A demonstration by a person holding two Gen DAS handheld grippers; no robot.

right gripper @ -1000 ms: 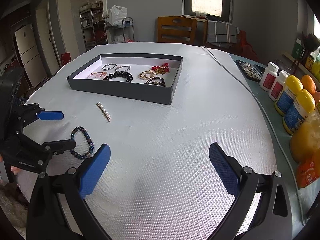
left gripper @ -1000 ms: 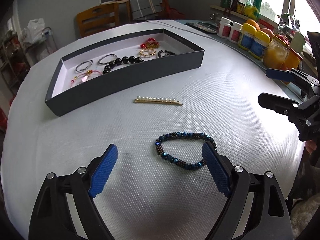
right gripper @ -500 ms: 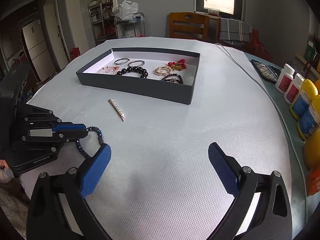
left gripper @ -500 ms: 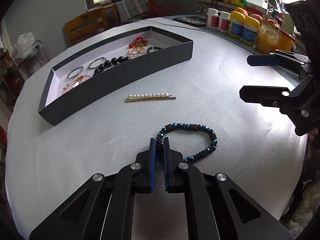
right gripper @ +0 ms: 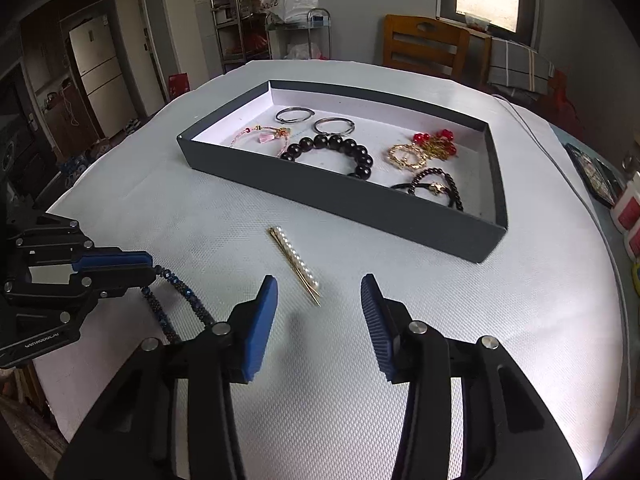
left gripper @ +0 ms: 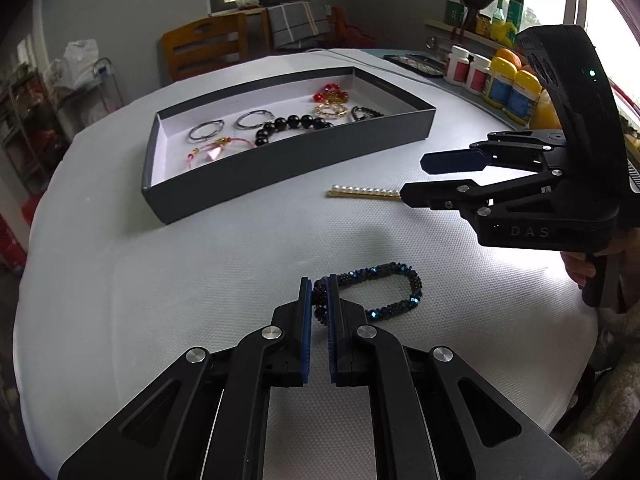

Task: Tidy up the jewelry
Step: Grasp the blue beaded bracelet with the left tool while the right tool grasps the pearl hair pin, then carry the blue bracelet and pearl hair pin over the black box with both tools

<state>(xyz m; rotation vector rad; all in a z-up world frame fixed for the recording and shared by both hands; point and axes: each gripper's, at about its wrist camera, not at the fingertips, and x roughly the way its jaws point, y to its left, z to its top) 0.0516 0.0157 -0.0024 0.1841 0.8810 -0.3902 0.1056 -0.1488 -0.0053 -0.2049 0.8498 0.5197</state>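
The left tongs (left gripper: pixel 319 296), at the bottom centre of the left wrist view, are pressed together on the near end of a dark blue and brown beaded bracelet (left gripper: pixel 384 292); the blue pads pinch its beads while the rest of the loop lies on the white textured cloth of the round counter (left gripper: pixel 200 280), trailing toward the right of the frame. In the right wrist view the same bracelet (right gripper: pixel 180 300) runs from the left tongs (right gripper: pixel 150 268) at the left edge down toward the bottom centre.

The right tongs (right gripper: pixel 318 320) have just been closing and now stand half spread, with nothing between the pads. The pointed end of a slim gold hair clip lined with small white pearls (right gripper: pixel 298 266) lies on the cloth just above the gap between them. In the left wrist view the right tongs (left gripper: pixel 416 180) reach in from the right edge, their tips over the end of the hair clip (left gripper: pixel 362 193).

Higher in the frame sits a shallow dark grey rectangular box with a white floor (right gripper: pixel 360 204). It holds two silver rings, a pink cord, a black bead bracelet, gold and red pieces and a small dark bracelet.
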